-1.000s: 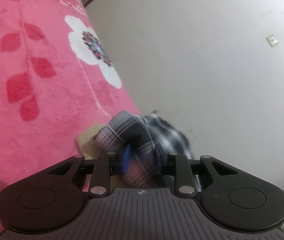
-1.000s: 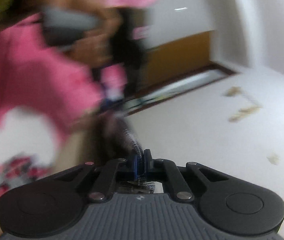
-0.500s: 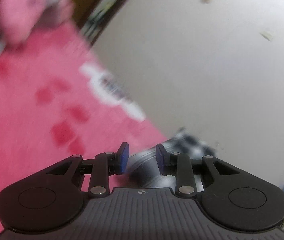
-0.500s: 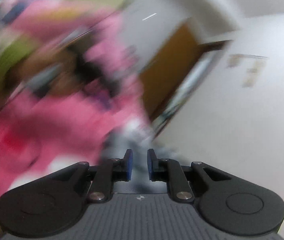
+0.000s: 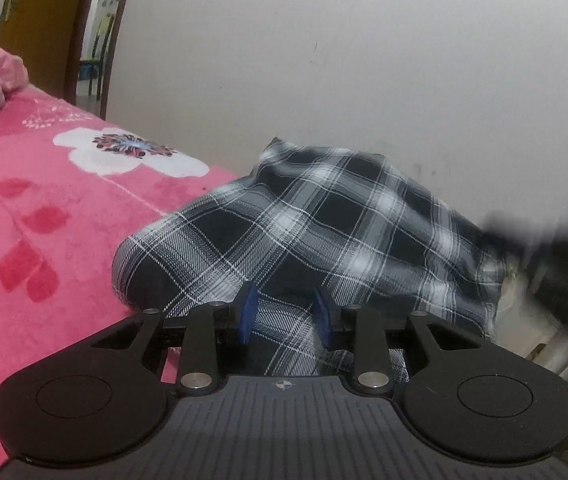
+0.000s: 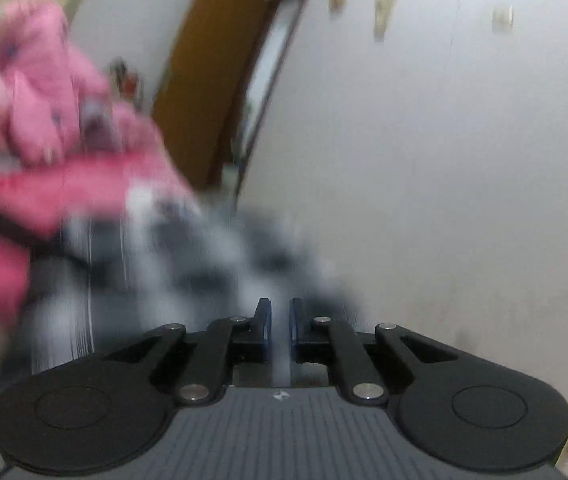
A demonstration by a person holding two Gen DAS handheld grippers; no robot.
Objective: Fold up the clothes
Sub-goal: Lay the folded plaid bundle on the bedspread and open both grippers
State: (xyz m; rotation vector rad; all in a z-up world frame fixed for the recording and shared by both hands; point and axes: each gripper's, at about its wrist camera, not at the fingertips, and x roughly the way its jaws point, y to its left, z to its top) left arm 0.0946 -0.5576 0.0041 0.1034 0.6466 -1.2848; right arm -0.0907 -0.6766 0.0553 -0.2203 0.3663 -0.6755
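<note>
Black-and-white plaid cotton garment [image 5: 303, 236] beside the pink floral blanket [image 5: 44, 208] looks light, limp and slip-prone, best pinched at hems; left gripper [image 5: 284, 316] pinches a fold, right gripper [image 6: 280, 320] nips a thin edge, its jaws having just been closing

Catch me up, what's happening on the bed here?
A person is folding a black-and-white plaid garment on a pink floral blanket, a handheld gripper in each hand. The left gripper has fabric between its part-open fingers. The right gripper, nearly closed on a blurred strip of cloth, has just been closing.
</note>
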